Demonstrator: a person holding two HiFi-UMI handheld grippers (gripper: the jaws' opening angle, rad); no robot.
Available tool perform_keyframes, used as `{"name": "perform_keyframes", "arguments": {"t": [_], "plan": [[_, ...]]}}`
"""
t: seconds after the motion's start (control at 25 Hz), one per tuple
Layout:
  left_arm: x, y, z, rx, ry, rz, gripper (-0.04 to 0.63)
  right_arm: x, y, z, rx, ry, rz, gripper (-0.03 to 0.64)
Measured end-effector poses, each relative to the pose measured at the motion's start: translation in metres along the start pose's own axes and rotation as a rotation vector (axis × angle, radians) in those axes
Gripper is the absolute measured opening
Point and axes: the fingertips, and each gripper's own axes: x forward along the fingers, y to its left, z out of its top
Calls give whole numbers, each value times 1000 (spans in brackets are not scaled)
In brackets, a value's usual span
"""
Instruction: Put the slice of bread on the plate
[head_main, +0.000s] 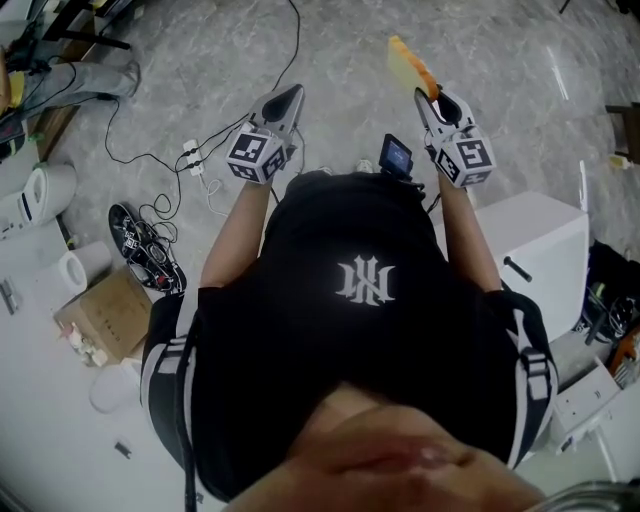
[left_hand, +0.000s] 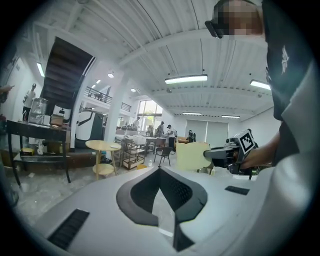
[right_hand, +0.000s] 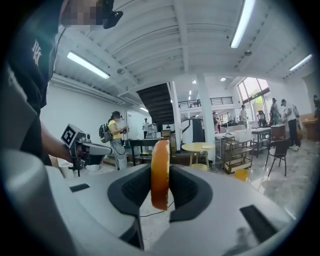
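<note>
My right gripper (head_main: 437, 97) is shut on a slice of bread (head_main: 410, 62) and holds it out in the air over the floor. In the right gripper view the bread (right_hand: 160, 172) stands on edge between the pads, its brown crust towards the camera. The left gripper view shows its pale face (left_hand: 192, 156) sticking out of the right gripper (left_hand: 220, 155). My left gripper (head_main: 290, 98) is held level beside it, apart from the bread, its jaw tips together with nothing between them (left_hand: 160, 172). No plate shows in any view.
Below me lie cables and a power strip (head_main: 192, 157), a pair of shoes (head_main: 145, 250) and a cardboard box (head_main: 105, 315). A white cabinet (head_main: 535, 240) stands at my right. Ahead are a round yellow table (right_hand: 197, 147), racks, chairs and several people.
</note>
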Motion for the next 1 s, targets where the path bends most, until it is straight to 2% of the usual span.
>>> {"name": "perform_keyframes", "arguments": {"t": [0.32, 1.0], "plan": [[0, 1, -3, -3, 8, 30, 9, 0, -8, -9, 16, -2, 12, 95], [17, -39, -7, 9, 37, 46, 9, -22, -41, -30, 83, -19, 26, 95]]}}
